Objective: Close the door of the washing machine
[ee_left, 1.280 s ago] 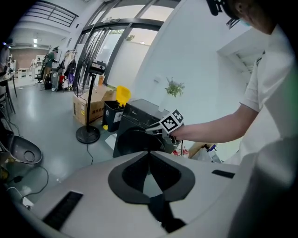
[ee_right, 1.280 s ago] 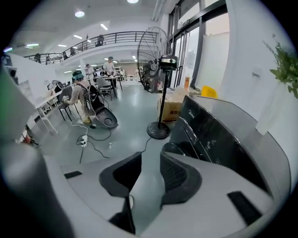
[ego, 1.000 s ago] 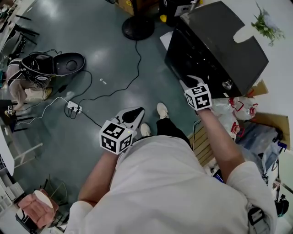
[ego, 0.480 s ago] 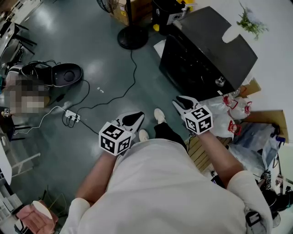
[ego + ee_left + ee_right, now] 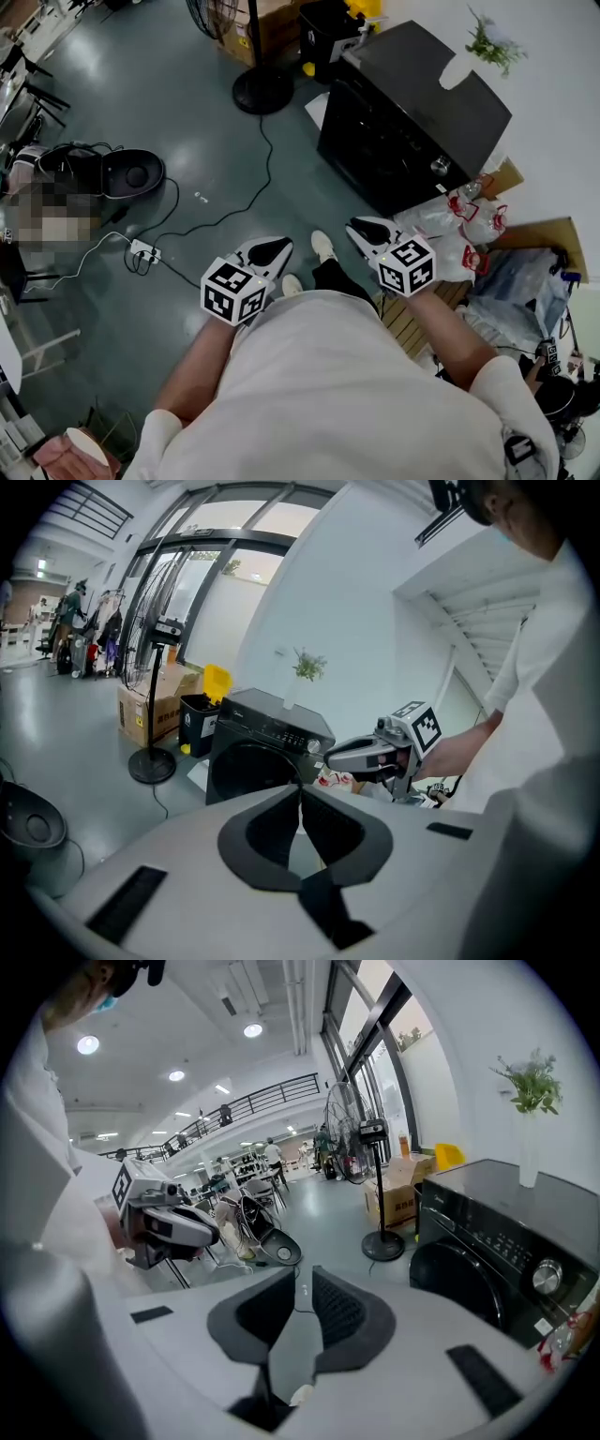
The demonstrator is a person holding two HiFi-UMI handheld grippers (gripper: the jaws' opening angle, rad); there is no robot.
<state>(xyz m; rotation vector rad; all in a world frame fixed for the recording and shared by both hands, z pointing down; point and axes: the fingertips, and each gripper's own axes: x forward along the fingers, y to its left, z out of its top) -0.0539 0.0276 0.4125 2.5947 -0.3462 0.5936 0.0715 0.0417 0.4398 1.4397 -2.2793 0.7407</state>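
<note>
Black front-loading washing machine [image 5: 422, 103] stands by the white wall. Only the gripper views show its round door [image 5: 459, 1283] sitting flush. Left gripper [image 5: 281, 244] is clenched, empty. Right gripper [image 5: 358, 228], jaws just closing, grasps nothing. Grey floor [image 5: 187, 94] lies open between them and the machine.

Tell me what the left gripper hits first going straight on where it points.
Likely the washing machine: its dark front shows straight past the shut fingers of the left gripper. It tilts downward, so the floor before the machine could come first; depth is unclear.
</note>
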